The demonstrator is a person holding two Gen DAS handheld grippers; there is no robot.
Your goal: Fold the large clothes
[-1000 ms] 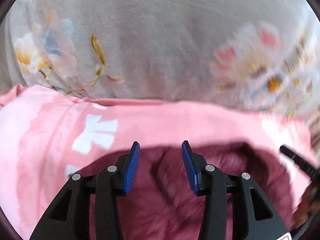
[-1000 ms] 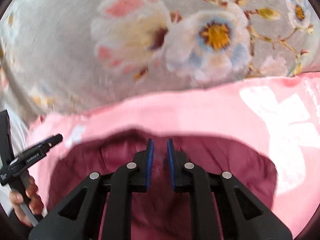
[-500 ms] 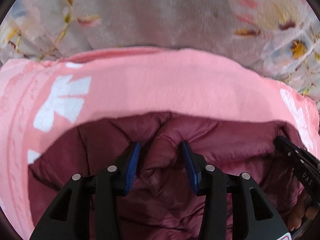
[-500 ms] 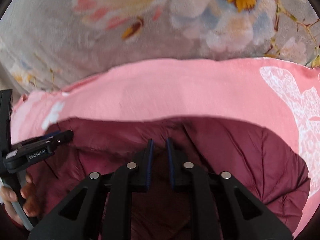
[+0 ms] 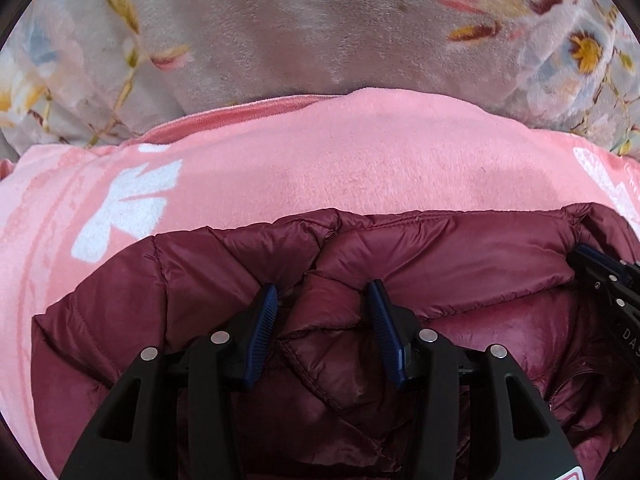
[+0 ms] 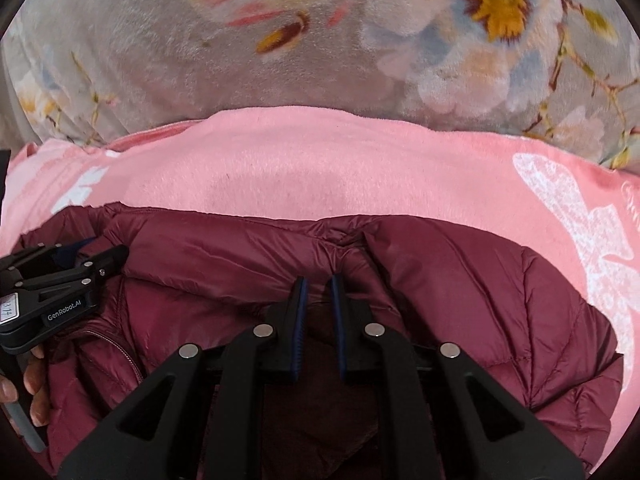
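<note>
A maroon quilted puffer jacket [image 5: 460, 256] lies on a pink blanket, its edge running across both views; it also shows in the right wrist view [image 6: 460, 280]. My left gripper [image 5: 322, 300] has its jaws apart, a thick fold of the jacket bulging between the blue pads. My right gripper [image 6: 318, 284] has its jaws nearly together, pinching a fold of the jacket edge. The left gripper shows at the left of the right wrist view [image 6: 80, 268], and the right gripper at the right edge of the left wrist view.
The pink blanket [image 5: 320, 160] with white prints covers the surface under the jacket. Beyond it lies a grey floral plush blanket [image 6: 200, 40]. A hand [image 6: 32, 384] holds the left gripper's handle.
Both grippers have pulled back toward me with the jacket. More of the jacket and the pink blanket shows, and the floral blanket has receded. Jaw openings look unchanged.
</note>
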